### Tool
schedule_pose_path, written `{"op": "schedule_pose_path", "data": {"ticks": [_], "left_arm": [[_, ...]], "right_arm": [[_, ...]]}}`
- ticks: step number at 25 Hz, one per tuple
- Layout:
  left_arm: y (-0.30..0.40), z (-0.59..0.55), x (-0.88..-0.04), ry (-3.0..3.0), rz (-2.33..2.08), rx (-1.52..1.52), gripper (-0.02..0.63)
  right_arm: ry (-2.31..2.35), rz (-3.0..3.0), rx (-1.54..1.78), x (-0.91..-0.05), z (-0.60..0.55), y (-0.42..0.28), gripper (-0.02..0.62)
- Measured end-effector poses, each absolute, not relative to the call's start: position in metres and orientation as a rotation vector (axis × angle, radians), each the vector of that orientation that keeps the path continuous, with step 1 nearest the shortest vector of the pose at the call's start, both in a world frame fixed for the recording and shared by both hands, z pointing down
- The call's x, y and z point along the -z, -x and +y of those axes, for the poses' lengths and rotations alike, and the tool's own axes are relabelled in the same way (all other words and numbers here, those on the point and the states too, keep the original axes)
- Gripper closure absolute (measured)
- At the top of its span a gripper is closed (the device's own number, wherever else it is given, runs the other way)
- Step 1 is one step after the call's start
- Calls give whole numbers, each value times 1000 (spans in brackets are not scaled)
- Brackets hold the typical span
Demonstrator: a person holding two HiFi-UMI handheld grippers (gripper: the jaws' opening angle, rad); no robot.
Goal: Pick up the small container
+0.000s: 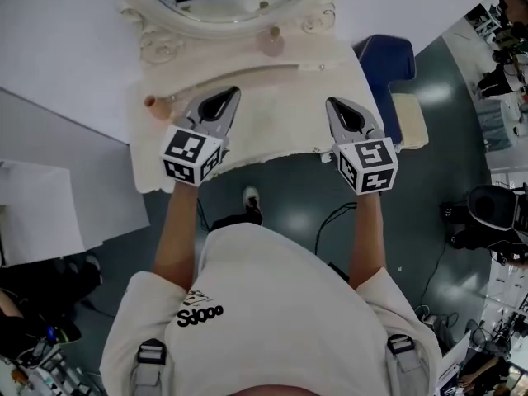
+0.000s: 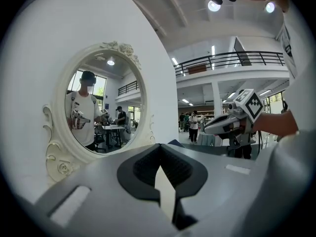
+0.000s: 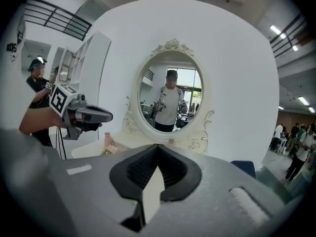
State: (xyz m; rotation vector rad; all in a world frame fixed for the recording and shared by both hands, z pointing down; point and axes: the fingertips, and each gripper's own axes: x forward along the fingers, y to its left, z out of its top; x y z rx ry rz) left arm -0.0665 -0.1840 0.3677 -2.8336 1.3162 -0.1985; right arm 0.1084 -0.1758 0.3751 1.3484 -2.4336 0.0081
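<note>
Head view: left gripper (image 1: pixel 231 96), right gripper (image 1: pixel 333 106) both pinched closed, empty; unopened, I'd likely shove the small container (image 1: pixel 271 41) into the mirror frame (image 1: pixel 223 28).

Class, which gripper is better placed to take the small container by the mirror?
Probably the right gripper: the small container shows straight ahead, just over its shut jaws. The left gripper has no sight of it.

Bright, even indoor light falls from ceiling lamps (image 2: pixel 213 5) — shadows on the pale desk (image 1: pixel 272 122) are soft and faint, and the glossy floor (image 1: pixel 429 188) carries pale glare patches. Both gripper views bulge strongly toward the edges inside a black round border — the head view bends less.
</note>
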Motion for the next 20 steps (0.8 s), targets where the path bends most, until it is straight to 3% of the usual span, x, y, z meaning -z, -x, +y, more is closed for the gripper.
{"op": "schedule_pose_path", "data": {"ticks": [17, 20], "left_arm": [[84, -257, -416, 3010, 1291, 184, 586], [95, -267, -423, 3017, 1384, 198, 586]], "right_arm": [[-1209, -2456, -198, -423, -321, -65, 591], [-1161, -2486, -235, -433, -350, -53, 552]]}}
